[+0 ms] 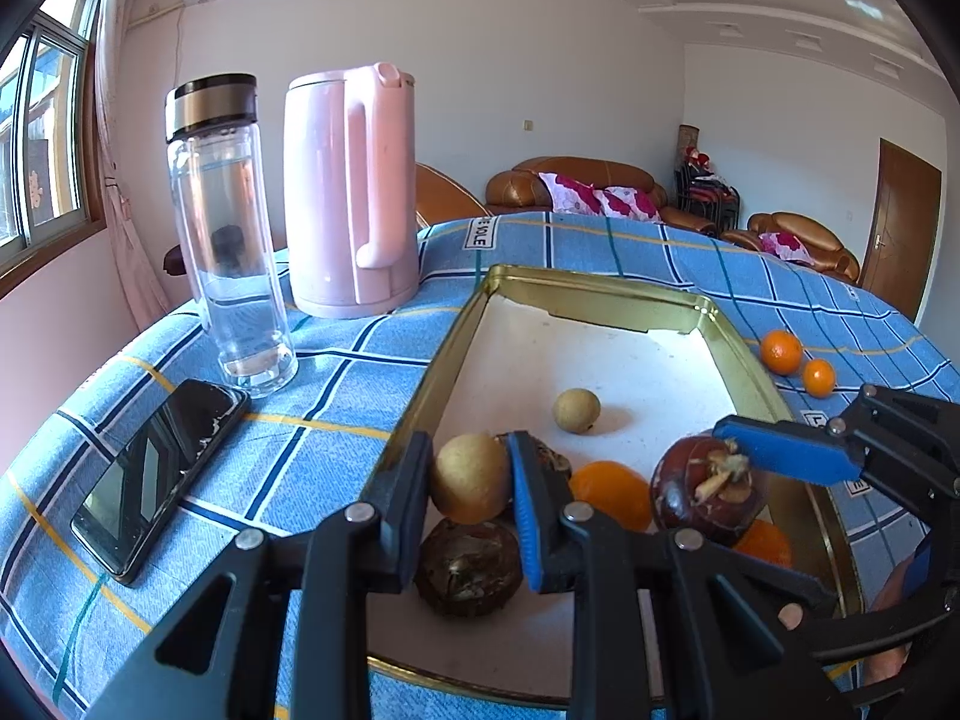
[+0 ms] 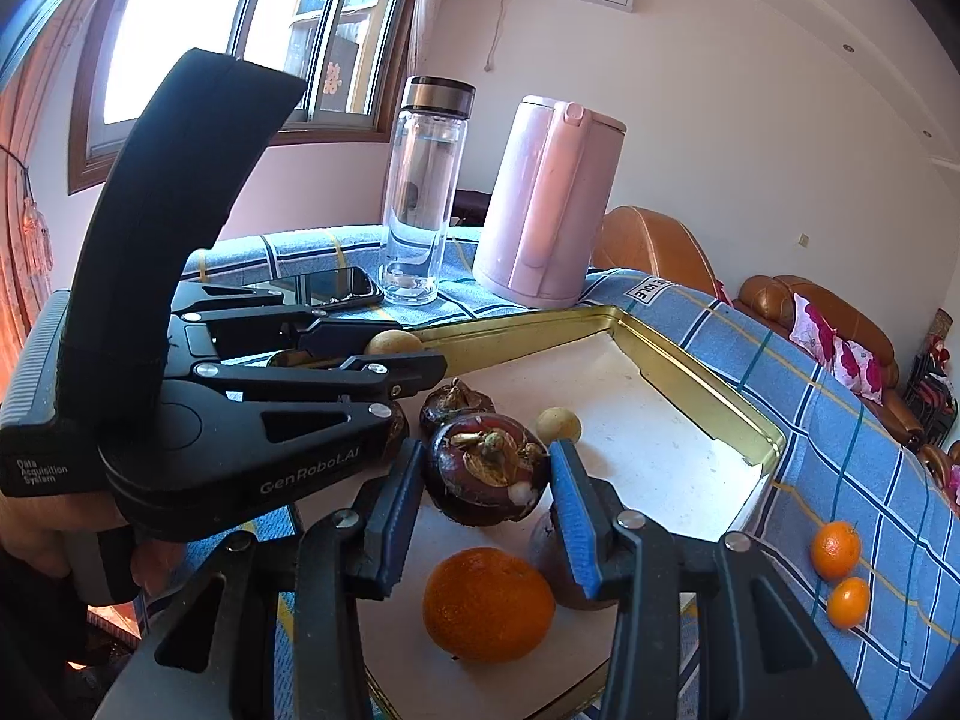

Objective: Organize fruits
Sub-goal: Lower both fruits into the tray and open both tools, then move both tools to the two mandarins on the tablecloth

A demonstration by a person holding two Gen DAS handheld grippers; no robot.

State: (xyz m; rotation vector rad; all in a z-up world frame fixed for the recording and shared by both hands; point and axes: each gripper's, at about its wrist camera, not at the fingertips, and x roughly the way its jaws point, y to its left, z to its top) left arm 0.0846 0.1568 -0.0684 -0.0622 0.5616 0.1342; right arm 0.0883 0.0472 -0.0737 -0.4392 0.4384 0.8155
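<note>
- Left tool: its two blue-padded fingers are clamped on a round tan fruit, which hangs above the near end of the tray. In the right wrist view this tool enters from the left, with the tan fruit showing at its tip.
- Right tool: its fingers are clamped on a dark mangosteen, one pad on each side, stem cap facing up. In the left wrist view the same mangosteen appears at right, with one blue pad lying across its top.
- Tray: a shallow gold-rimmed metal tray with a white floor, resting on the counter, which is covered by a blue checked cloth.
- Fruit in the tray: a small tan fruit sits alone near the middle of the floor. A large orange lies at the near end, below the right tool. A brown, rough-skinned fruit lies on the floor below the left tool. Further dark fruit lies partly hidden behind the fingers.
- Fruit outside the tray: two small oranges sit side by side on the cloth, just beyond the tray's right rim.
- Other items on the counter: a clear bottle with a dark cap and a pink kettle stand upright beyond the tray's left far corner. A black phone lies flat near the bottle.
</note>
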